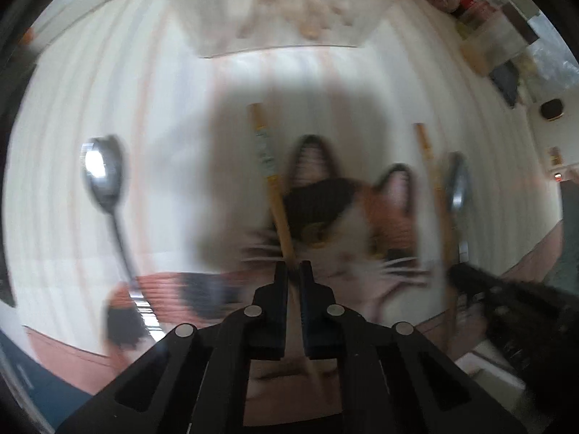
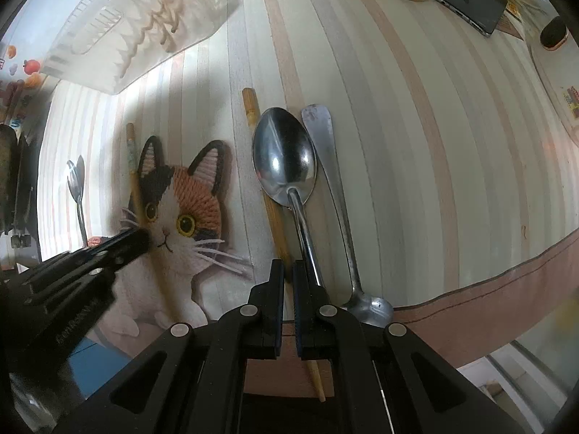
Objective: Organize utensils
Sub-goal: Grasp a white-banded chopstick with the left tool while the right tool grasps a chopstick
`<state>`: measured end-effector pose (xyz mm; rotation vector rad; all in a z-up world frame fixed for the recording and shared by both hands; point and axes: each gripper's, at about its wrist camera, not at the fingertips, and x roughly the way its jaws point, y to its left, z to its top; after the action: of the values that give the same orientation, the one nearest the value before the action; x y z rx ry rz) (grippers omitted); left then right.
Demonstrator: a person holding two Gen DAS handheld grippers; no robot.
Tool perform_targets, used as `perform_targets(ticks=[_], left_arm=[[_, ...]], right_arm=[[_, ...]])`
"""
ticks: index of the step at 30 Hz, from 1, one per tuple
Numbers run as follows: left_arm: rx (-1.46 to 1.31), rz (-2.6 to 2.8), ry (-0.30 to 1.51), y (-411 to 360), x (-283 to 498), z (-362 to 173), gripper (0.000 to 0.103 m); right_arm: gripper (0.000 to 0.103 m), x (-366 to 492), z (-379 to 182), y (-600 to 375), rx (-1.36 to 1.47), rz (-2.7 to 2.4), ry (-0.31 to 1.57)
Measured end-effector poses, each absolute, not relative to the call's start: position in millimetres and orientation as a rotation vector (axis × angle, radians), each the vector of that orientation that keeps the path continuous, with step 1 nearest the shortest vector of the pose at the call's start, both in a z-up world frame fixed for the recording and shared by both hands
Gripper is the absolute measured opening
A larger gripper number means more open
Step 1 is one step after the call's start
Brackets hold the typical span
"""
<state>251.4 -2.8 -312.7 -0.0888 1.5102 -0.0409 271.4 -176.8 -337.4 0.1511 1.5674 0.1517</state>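
Glossy metal spoon (image 2: 284, 155), dull scuffed metal handle (image 2: 327, 166) at its 3 o'clock, matt wooden chopstick (image 2: 269, 195) at 9

Right wrist view: our right gripper (image 2: 288, 271) points down at the striped tablecloth (image 2: 416, 144), jaws nearly closed around a wooden chopstick (image 2: 269, 195) running straight ahead. Just right of it lie a large spoon (image 2: 284, 155) and a smaller one (image 2: 327, 159), bowl reversed. Left: cat picture (image 2: 181, 209), our left gripper (image 2: 135, 240) on a second chopstick (image 2: 135, 188). Far left, clear utensil tray (image 2: 137, 25).
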Motion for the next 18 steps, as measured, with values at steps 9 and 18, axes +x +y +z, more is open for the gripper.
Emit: perform_targets(ticks=[9, 18], left_arm=[[-0.126, -0.015, 1.515, 38.8, 240.1, -319.7, 0.009], [-0.158, -0.006, 1.499, 32.7, 234.5, -318.1, 0.004]], right_arm=[[0.006, 260.7, -343.4, -144.8, 0.055, 0.202, 1.599], [0.006, 259.5, -338.5, -115.5, -0.022, 0.175, 1.586]])
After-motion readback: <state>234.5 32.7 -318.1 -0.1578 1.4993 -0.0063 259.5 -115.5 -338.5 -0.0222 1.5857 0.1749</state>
